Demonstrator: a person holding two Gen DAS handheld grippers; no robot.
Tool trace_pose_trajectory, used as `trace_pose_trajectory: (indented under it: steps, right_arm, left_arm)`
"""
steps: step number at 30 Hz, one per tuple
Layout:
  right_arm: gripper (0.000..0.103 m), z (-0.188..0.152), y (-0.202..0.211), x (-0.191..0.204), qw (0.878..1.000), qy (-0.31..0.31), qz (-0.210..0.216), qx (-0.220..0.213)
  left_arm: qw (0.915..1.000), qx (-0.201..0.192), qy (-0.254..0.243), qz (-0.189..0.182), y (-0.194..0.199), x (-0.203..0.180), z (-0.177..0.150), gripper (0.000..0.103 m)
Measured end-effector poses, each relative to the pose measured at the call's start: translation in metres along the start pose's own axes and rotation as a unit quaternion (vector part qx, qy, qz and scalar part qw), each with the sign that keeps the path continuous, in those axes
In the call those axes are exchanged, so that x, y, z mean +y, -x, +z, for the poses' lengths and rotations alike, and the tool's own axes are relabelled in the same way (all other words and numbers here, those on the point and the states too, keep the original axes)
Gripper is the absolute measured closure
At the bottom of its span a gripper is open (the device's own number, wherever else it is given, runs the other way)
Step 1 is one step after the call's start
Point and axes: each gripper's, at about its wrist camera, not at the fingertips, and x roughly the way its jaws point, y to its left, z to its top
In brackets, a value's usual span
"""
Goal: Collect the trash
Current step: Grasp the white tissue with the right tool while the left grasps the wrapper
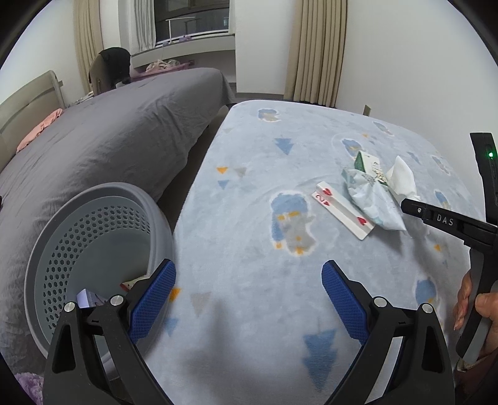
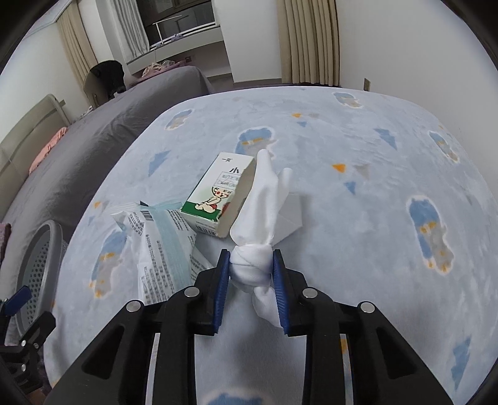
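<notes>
A home bedroom. A bed [image 1: 102,131] under a wrinkled grey sheet fills the left side, with a padded headboard [image 1: 28,106] at its far left end. Beyond the bed's foot, beige curtains [image 1: 314,50] hang to the floor beside a window [image 1: 190,15] with a deep sill. Right beside the bed lies a pale blue fleece blanket [image 1: 249,218] printed with cartoon figures, and against the bed stands a perforated grey basket [image 1: 93,230].

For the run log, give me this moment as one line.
right hand-held gripper: shut on knotted white cloth | left hand-held gripper: open, empty | basket: left
</notes>
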Motion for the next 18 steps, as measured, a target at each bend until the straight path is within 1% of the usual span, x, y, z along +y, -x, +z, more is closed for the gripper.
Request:
trace_pose_trajectory:
  steps: [8, 13, 18]
  right_arm:
    - [0.076, -0.017, 0.031, -0.032, 0.999, -0.031, 0.005, -0.011]
    - [0.076, -0.014, 0.044, -0.045, 0.999, -0.037, 0.0, -0.028]
    - [0.076, -0.011, 0.05, -0.057, 0.998, -0.047, 0.007, -0.035]
  left_arm:
    - [0.9998, -0.007, -0.003, -0.019, 0.008, -0.037, 0.012, 0.01]
    - [0.9997, -0.009, -0.002, -0.023, 0.005, -0.063, 0.023, 0.01]
    - [0.9996, -0.003, -0.002, -0.027, -0.008, -0.088, 0.038, 0.01]
